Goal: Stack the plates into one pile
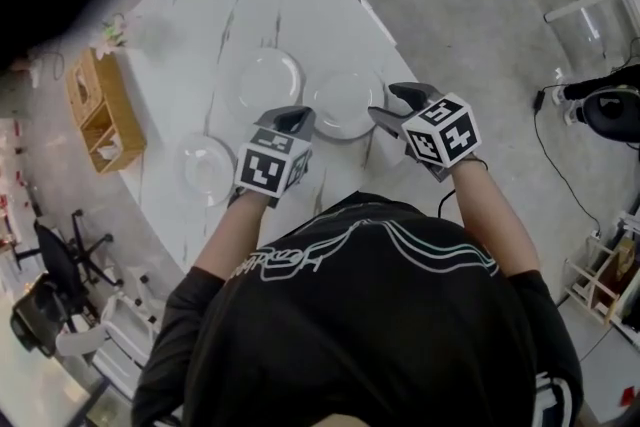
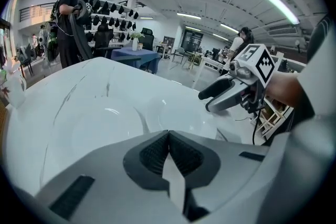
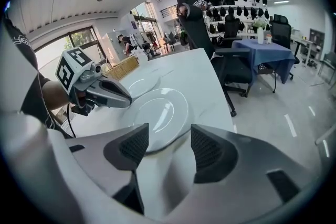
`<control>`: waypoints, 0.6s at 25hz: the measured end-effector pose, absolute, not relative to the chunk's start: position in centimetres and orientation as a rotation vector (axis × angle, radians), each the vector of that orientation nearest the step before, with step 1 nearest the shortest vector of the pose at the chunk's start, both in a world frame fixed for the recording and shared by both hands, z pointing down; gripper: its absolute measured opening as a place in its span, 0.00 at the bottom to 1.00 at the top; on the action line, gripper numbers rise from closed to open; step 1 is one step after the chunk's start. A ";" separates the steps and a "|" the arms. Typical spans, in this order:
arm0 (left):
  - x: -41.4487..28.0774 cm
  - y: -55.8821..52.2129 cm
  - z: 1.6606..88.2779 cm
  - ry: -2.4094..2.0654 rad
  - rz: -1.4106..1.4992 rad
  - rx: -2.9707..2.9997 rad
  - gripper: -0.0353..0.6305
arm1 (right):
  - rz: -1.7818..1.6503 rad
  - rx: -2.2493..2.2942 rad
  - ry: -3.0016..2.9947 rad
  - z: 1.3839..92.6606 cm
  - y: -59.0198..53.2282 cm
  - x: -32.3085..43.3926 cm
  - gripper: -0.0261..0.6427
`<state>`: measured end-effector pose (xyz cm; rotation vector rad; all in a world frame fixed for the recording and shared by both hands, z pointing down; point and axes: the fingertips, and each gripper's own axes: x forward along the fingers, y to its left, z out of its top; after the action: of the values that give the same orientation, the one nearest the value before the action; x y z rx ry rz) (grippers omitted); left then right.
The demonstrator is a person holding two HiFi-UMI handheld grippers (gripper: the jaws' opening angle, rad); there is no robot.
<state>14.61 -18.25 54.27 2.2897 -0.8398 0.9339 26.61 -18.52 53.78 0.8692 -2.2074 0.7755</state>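
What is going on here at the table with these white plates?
A person holds a gripper in each hand above a white table where three plates lie apart: the left plate, the far plate and the right plate. None is stacked yet. The left gripper is shut and empty. The right gripper is open, aimed at the right plate, and holds nothing.

Wooden crate (image 1: 103,110) beside table (image 1: 200,5); flowers (image 1: 110,35), perhaps, nearby.
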 end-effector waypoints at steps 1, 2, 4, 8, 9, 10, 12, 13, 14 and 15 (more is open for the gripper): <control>14.6 -18.2 54.5 -0.841 0.940 2.282 0.09 | 0.777 0.868 -2.205 53.9 -18.6 26.7 0.42; 14.6 -18.2 54.6 -0.843 0.943 2.276 0.09 | 0.779 0.867 -2.204 53.9 -18.7 26.7 0.42; 14.5 -18.3 54.6 -0.849 0.947 2.273 0.09 | 0.782 0.866 -2.205 54.0 -18.9 26.7 0.43; 14.5 -18.3 54.7 -0.850 0.949 2.264 0.09 | 0.791 0.870 -2.210 53.9 -19.1 26.7 0.42; 14.5 -18.3 54.8 -0.849 0.953 2.258 0.09 | 0.796 0.869 -2.212 53.9 -19.1 26.7 0.42; 14.4 -18.3 54.9 -0.847 0.959 2.251 0.09 | 0.802 0.867 -2.214 54.0 -19.1 26.6 0.42; 14.4 -18.2 55.1 -0.844 0.974 2.246 0.09 | 0.812 0.863 -2.219 53.8 -19.1 26.6 0.42; 14.4 -18.1 55.1 -0.844 0.980 2.247 0.09 | 0.816 0.860 -2.222 53.8 -19.0 26.5 0.42; 14.5 -18.1 55.1 -0.844 0.986 2.249 0.09 | 0.820 0.856 -2.224 53.7 -19.0 26.5 0.42; 14.5 -18.1 55.1 -0.844 0.989 2.251 0.09 | 0.827 0.850 -2.227 53.6 -18.9 26.4 0.42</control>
<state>14.48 -18.06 55.10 2.2506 -0.8440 0.9894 26.39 -18.91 53.61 0.8495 -2.2268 0.8269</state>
